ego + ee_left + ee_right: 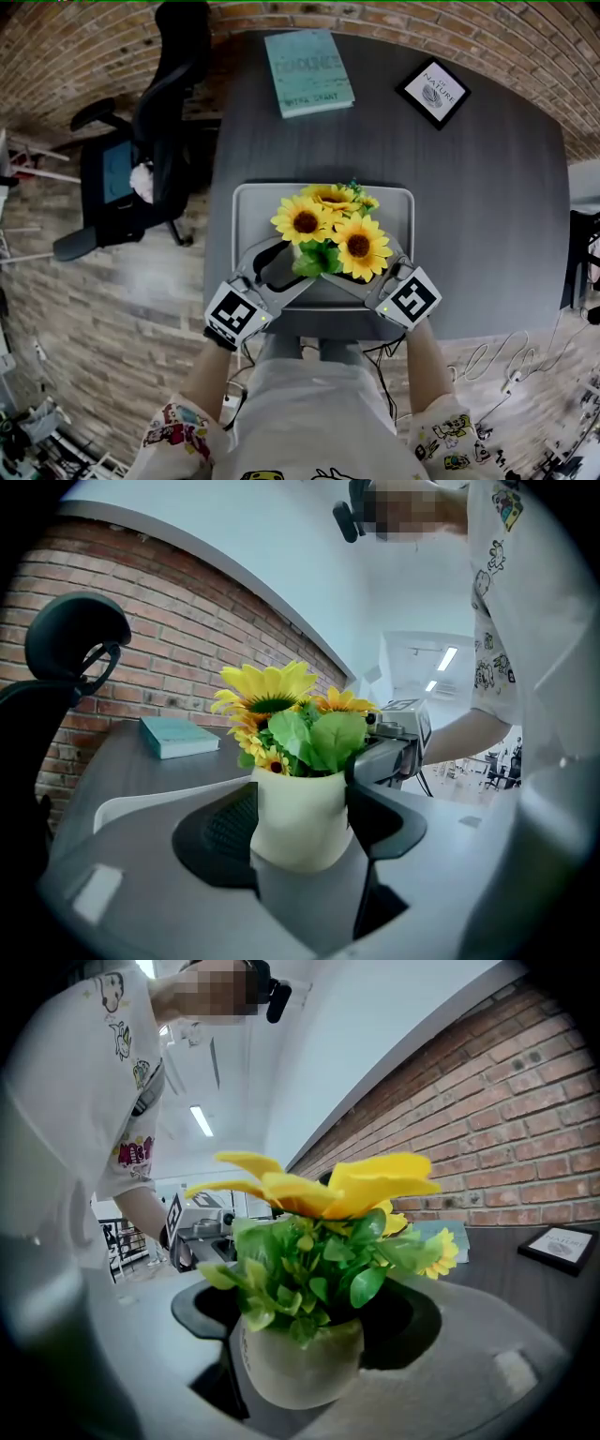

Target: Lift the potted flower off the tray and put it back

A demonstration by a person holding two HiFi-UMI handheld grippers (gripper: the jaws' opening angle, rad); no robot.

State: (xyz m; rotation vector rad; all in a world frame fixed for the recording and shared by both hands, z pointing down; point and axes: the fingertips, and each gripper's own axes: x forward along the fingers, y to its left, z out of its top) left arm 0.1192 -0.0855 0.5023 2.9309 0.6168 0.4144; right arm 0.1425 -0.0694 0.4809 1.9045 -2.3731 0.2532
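A cream pot of artificial sunflowers sits over the near half of a grey tray on the dark table. In the left gripper view the pot fills the gap between the black pads, which press its sides; my left gripper is shut on it. From the other side my right gripper holds the same pot, pads against its wall. In the head view, the left gripper and right gripper meet under the blooms. The pot's base is hidden, so I cannot tell whether it touches the tray.
A teal book and a small framed card lie at the table's far end. A black office chair stands to the left of the table. Cables trail on the floor at the right. A brick wall runs behind.
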